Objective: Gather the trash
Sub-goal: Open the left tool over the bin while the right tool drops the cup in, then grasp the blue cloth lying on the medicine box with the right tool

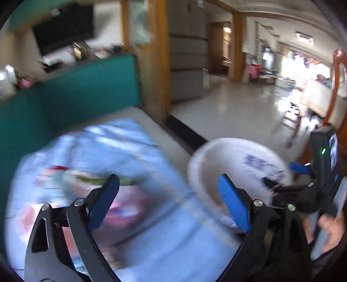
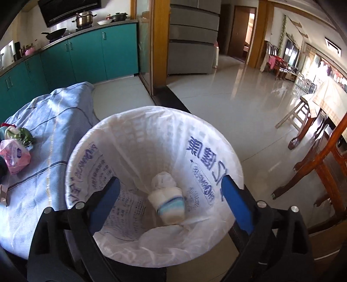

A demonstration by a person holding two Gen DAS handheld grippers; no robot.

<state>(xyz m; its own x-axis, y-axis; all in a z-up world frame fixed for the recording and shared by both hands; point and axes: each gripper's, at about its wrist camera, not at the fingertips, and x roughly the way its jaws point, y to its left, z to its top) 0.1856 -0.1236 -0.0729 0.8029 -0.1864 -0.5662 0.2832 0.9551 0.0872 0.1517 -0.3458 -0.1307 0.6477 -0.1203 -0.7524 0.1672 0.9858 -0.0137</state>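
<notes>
Right gripper (image 2: 171, 201) hangs over the bin (image 2: 138, 251), pointing down into it, jaws spread wide with nothing between them. The bin has a white liner (image 2: 151, 138) with blue print on it, and at the bottom lies a crumpled white wad with blue stripes (image 2: 168, 201) — it's loose in the bin, not touching either finger.

Left of the bin, right up against it, is a low surface covered by a light blue cloth (image 2: 54, 130). Near the cloth's left edge there's more trash: a pink packet (image 2: 14, 157) and just behind it a greenish crumpled wrapper (image 2: 19, 134), touching or nearly so.

Left wrist view is heavily smeared. The left gripper (image 1: 171, 199) is also wide open and empty, hovering above the cloth (image 1: 151, 217) with the bin (image 1: 216, 156) beside its right finger. Past the left finger there's a blurry heap on the cloth — something white and green (image 1: 86, 177) and a pink patch (image 1: 125, 212) below it; can't tell which item is which there. At the right edge of that view a hand (image 1: 331, 230) grips the other tool's handle.

Teal cabinets (image 2: 86, 56) run along the back with pots (image 2: 84, 19) on the counter, and a wooden chair (image 2: 321, 164) stands right of the bin.
</notes>
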